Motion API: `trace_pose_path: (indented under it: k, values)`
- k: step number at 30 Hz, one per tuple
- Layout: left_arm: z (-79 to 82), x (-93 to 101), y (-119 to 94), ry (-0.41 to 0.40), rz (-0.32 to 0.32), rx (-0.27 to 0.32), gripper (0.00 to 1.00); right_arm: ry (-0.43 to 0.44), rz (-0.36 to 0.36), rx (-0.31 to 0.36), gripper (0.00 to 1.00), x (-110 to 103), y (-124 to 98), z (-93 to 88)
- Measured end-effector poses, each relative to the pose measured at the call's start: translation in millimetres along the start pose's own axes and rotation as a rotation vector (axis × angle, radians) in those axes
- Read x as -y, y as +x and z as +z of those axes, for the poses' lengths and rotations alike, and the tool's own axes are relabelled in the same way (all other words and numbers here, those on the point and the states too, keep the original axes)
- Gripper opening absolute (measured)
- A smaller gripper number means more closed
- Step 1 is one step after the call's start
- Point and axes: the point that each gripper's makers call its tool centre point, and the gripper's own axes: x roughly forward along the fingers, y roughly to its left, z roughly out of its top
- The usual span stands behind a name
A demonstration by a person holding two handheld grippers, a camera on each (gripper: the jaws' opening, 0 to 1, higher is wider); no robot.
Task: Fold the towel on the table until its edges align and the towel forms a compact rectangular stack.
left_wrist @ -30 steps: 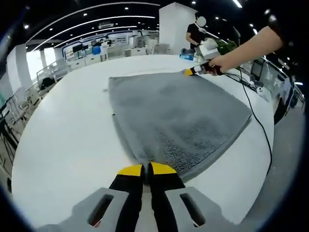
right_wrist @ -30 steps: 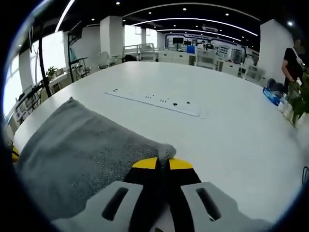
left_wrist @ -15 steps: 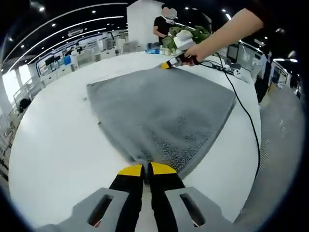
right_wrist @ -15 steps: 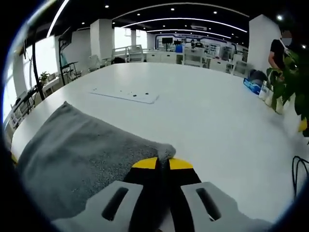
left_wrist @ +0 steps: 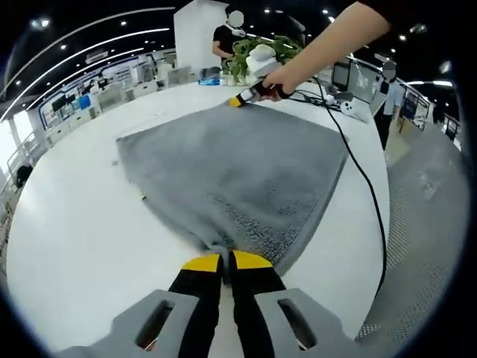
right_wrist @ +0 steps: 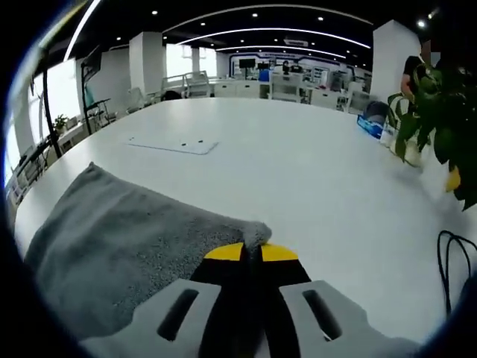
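A grey towel (left_wrist: 238, 164) lies spread on the round white table (left_wrist: 74, 231). My left gripper (left_wrist: 226, 261) is shut on the towel's near corner, its yellow-tipped jaws pressed together. At the far corner, the right gripper (left_wrist: 246, 95) shows in a person's hand, pinching the towel there. In the right gripper view the towel (right_wrist: 127, 246) spreads to the left, and my right gripper (right_wrist: 251, 252) is shut on its corner, which bunches just above the yellow tips.
A black cable (left_wrist: 365, 186) runs along the table's right side toward the edge. A potted plant (right_wrist: 440, 112) stands at the right of the table, and a white power strip (right_wrist: 171, 145) lies farther off. People stand beyond the table.
Both cameras have swung, so the background has shifted in both views. The towel's corners stay pinched in both grippers, and the towel looks spread the same way.
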Motion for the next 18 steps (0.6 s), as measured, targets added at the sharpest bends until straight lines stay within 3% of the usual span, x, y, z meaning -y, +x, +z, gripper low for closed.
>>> trace_pose_path:
  k: [3,7,10,11,15,18]
  values:
    - [-1.1,0.8,-3,0.002,0.038,-0.003,0.04,0.011,0.003,0.002,0.04,-1,-1,0.7]
    - [-7.0,-2.7,-9,-0.077,0.09,-0.001,0.04,-0.011,0.003,-0.009,0.04,0,0,0.9]
    - [-14.5,-11.0,-18,-0.044,0.169,-0.072,0.04,-0.024,-0.001,-0.02,0.04,-5,-3,1.6]
    - [-14.3,-9.6,-18,-0.056,0.163,-0.065,0.04,-0.046,-0.005,-0.028,0.04,-7,-5,1.9]
    - [-18.4,-13.9,-21,-0.253,0.165,-0.021,0.04,-0.044,-0.007,-0.045,0.05,-9,-9,2.1]
    - [-23.9,-20.2,-25,-0.249,0.19,-0.043,0.04,0.052,0.034,-0.059,0.07,-12,-14,-1.2]
